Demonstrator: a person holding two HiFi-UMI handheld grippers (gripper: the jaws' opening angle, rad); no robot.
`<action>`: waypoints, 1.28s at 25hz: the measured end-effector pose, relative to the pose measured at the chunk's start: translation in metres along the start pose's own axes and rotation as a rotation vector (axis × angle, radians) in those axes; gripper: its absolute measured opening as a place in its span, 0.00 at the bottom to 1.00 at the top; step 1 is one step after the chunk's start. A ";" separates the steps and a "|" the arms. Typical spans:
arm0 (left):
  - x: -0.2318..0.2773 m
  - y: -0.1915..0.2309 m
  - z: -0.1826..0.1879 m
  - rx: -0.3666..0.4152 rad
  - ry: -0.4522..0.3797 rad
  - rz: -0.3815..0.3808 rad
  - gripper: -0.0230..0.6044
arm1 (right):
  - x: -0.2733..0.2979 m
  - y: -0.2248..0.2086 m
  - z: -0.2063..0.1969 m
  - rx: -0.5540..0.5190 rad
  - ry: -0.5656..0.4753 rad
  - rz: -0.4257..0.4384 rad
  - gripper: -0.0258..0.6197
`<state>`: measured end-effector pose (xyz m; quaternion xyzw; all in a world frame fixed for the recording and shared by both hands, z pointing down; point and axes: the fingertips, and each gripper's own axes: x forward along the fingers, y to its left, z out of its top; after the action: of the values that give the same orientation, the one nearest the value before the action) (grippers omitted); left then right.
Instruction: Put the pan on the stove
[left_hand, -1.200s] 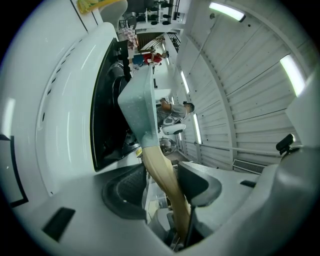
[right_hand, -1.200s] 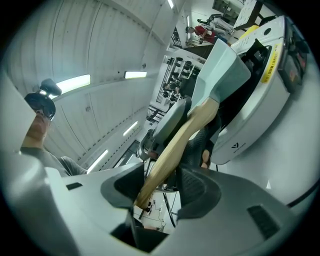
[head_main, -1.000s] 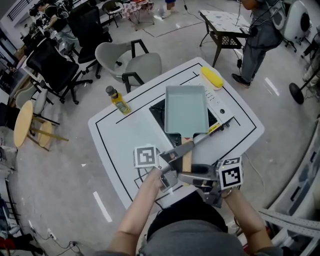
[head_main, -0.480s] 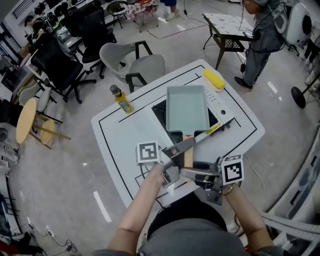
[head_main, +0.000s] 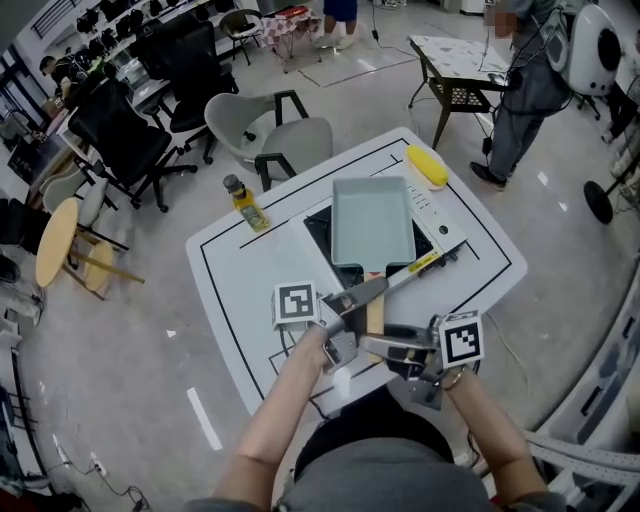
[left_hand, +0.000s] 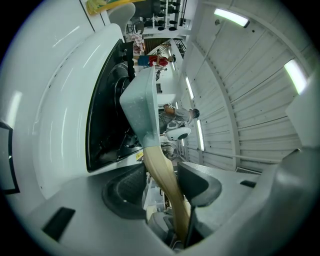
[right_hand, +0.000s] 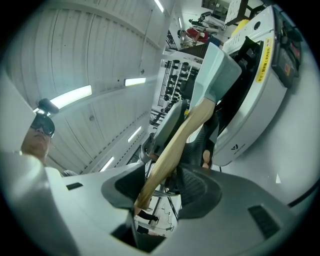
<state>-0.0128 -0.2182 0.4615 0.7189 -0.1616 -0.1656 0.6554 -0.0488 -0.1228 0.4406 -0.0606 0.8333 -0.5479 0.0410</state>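
Pan (head_main: 373, 220) has barely shifted over the last second and lies flat on the stove (head_main: 436, 213), on the table (head_main: 235, 275). My left gripper (left_hand: 163, 190) and right gripper (right_hand: 165, 187) keep their jaws clamped on its wooden handle (head_main: 375, 312). Placement looks done to me, so letting go seems next.

Glossy grey floor (head_main: 120, 330). White table (head_main: 240, 280) with black border lines, mid-room. Two grey shell chairs (head_main: 290, 135) just behind it. Black office chairs (head_main: 125, 135) far left, round wooden table (head_main: 52, 243) at left edge. Strip lights (right_hand: 72, 97) on ribbed white ceiling (left_hand: 240, 90).
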 end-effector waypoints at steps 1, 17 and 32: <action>0.000 0.001 0.000 0.002 0.000 0.003 0.34 | 0.000 0.000 0.000 0.003 0.000 0.000 0.33; -0.001 0.000 0.001 0.008 0.000 -0.008 0.33 | 0.001 0.002 0.000 -0.010 -0.021 -0.002 0.35; -0.003 0.002 0.002 -0.011 -0.008 0.002 0.33 | -0.069 -0.005 0.044 -0.265 -0.174 -0.389 0.30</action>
<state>-0.0169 -0.2191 0.4634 0.7145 -0.1638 -0.1687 0.6590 0.0257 -0.1547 0.4280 -0.2714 0.8640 -0.4240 -0.0020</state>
